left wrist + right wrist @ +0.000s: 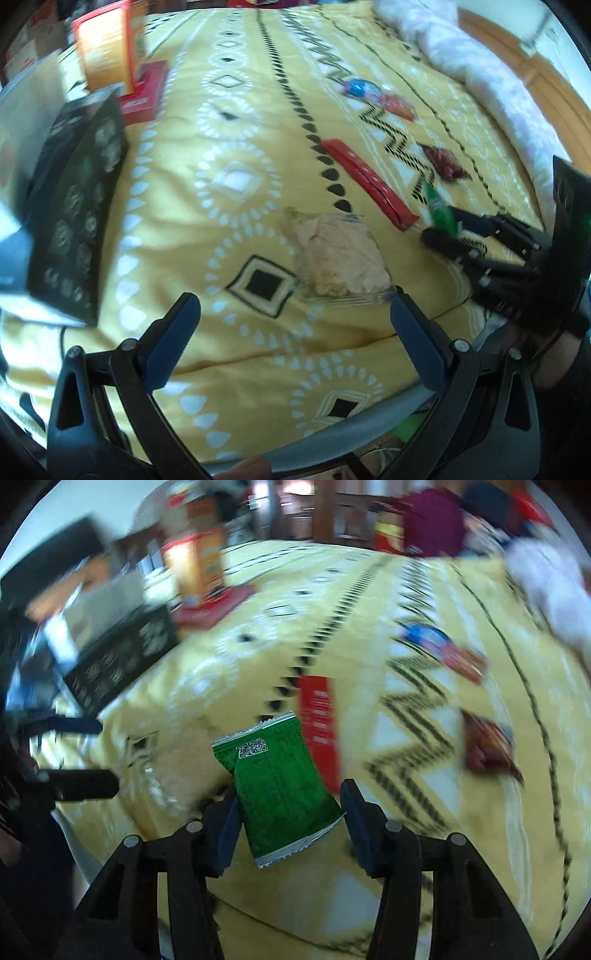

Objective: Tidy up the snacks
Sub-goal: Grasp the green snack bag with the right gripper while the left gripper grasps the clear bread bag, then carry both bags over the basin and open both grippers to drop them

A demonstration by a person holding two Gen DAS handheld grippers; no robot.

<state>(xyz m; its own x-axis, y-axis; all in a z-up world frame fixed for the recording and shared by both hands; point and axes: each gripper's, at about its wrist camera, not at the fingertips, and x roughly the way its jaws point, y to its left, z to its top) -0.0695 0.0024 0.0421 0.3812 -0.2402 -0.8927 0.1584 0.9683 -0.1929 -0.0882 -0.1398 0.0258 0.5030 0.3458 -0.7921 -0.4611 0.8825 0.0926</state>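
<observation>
My right gripper (290, 794) is shut on a green snack packet (277, 775), which it holds tilted above the yellow patterned bedspread (369, 590). The left wrist view shows that same gripper (443, 225) at the right, pinching the green packet (439, 214). My left gripper (293, 299) is open over a clear packet with a pale snack (340, 258) that lies just beyond its fingertips. A pair of red stick packs (369, 184) lies between the clear packet and a dark red candy wrapper (445, 164). Further back rest a blue wrapper (360, 88) and a red wrapper (397, 105).
A black patterned box (77, 221) stands at the left edge of the bed. Behind it are an upright orange box (107, 48) and a flat red box (144, 92). A white blanket (480, 66) runs along the far right. A wooden bed frame edges the far side.
</observation>
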